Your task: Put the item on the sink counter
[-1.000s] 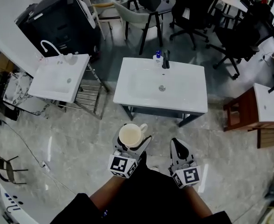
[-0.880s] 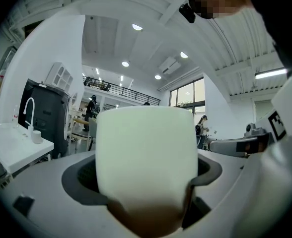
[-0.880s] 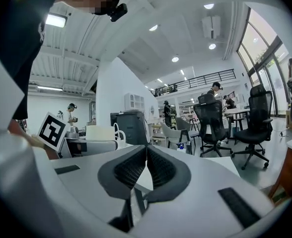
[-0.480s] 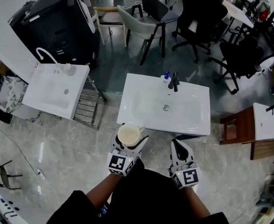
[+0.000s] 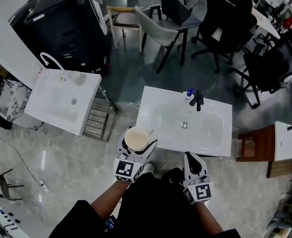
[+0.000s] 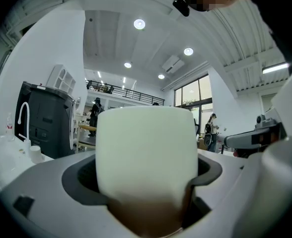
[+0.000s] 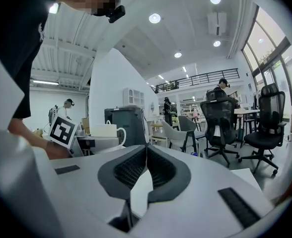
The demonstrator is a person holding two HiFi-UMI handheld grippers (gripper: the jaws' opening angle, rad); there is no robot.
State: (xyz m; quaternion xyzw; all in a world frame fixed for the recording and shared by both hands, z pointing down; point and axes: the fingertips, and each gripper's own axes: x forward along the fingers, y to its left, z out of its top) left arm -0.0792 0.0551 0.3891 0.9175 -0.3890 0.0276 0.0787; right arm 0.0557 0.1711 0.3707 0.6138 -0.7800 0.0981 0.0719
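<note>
A cream mug stands upright between the jaws of my left gripper, which is shut on it; the mug fills the left gripper view. It hovers just off the near left corner of the white sink counter, which carries a black tap and a small blue-capped bottle at its far edge. My right gripper is shut and empty, held in front of the counter's near edge; its jaws meet in the right gripper view, where the mug shows at the left.
A second white basin with a curved tap stands to the left beside a metal rack. A wooden stool is at the right. Chairs and a black cabinet stand beyond.
I have moved closer to the sink counter: it has slid down and right in the head view. The mug now sits at its near left corner. Both grippers keep their hold.
</note>
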